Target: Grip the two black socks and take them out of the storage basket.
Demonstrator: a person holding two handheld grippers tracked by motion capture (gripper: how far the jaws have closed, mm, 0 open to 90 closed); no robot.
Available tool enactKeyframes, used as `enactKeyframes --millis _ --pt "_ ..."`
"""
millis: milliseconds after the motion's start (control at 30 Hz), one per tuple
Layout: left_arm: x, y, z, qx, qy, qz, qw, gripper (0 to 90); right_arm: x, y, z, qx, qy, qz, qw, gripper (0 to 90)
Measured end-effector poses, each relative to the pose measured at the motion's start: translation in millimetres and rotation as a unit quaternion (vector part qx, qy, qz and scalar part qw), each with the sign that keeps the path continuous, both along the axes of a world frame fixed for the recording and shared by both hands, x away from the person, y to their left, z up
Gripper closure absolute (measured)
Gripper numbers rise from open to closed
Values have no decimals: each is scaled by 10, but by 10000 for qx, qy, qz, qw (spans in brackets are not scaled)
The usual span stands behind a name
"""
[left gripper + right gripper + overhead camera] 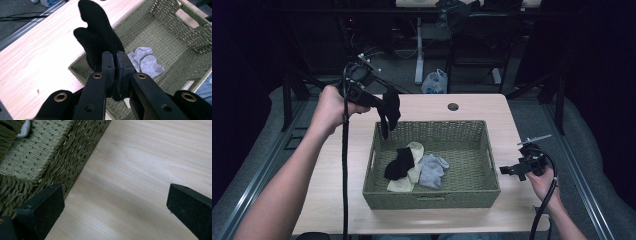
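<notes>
A green woven basket (432,196) stands in the middle of the wooden table. Inside it lie a black sock (400,163), a cream sock (411,172) and a grey sock (432,169). My left gripper (382,106) is raised over the basket's far left corner and is shut on another black sock (98,37), which hangs down from the jaws (390,112). In the left gripper view the grey sock (147,62) lies on the basket floor below. My right gripper (507,170) is open beside the basket's right wall (37,157), low over the bare table, with nothing between its jaws.
The table (337,190) has bare wood left and right of the basket and a cable hole (453,106) near its far edge. A plastic bag (435,82) and desk legs stand on the floor beyond. A black cable (345,165) trails from the left gripper.
</notes>
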State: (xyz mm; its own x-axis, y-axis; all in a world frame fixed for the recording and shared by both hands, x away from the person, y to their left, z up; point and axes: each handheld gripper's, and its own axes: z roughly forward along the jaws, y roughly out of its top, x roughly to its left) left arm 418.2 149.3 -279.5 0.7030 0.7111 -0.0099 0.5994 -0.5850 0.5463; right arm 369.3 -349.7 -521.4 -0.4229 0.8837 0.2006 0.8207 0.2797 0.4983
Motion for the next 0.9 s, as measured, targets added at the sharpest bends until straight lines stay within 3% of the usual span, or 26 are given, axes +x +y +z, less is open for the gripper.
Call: enactKeyframes --millis 467,667,900 --pt "-81 418 214 0 -154 467 9988 862 -9 -3 5 -36 -1 33 10000 6" --pt "-103 670 192 -28 -157 750 9971 862 -11 3 7 -45 -1 46 10000 6" --pt "-125 924 69 130 -71 1054 9943 862 -12 3 1 -52 6 39 10000 6"
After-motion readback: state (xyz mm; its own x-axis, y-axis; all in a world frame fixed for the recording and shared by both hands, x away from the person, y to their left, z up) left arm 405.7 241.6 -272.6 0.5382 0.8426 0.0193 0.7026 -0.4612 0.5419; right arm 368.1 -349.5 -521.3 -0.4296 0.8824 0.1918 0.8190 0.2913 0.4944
